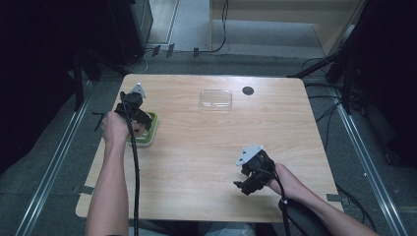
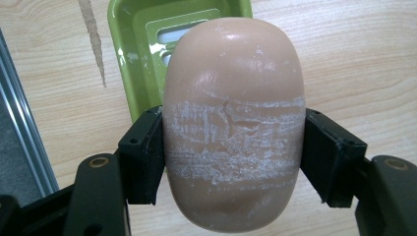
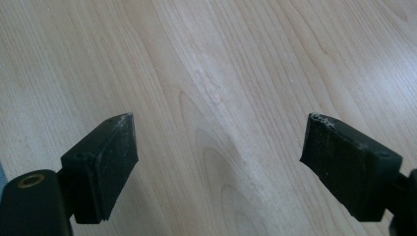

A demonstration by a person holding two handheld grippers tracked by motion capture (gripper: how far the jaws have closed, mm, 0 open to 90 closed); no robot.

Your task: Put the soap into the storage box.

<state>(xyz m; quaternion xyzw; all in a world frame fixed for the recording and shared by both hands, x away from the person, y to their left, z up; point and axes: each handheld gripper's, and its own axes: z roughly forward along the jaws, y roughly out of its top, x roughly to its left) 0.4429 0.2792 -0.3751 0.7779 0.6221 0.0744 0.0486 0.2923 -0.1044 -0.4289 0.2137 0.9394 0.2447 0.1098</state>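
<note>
With left gripper (image 2: 231, 162) clamped on the soap bar (image 2: 233, 123), lower gently into the green soap dish (image 2: 125, 44) just ahead, keeping it level.

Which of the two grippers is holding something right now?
The left gripper: its jaws clamp a smooth beige oval soap bar above the green soap dish. The right gripper is open over bare wood.

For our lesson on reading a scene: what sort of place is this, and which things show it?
Probably a lab or recording workspace: a bare wooden table on grey floor, loose cables trailing around it, and metal rails alongside.
</note>
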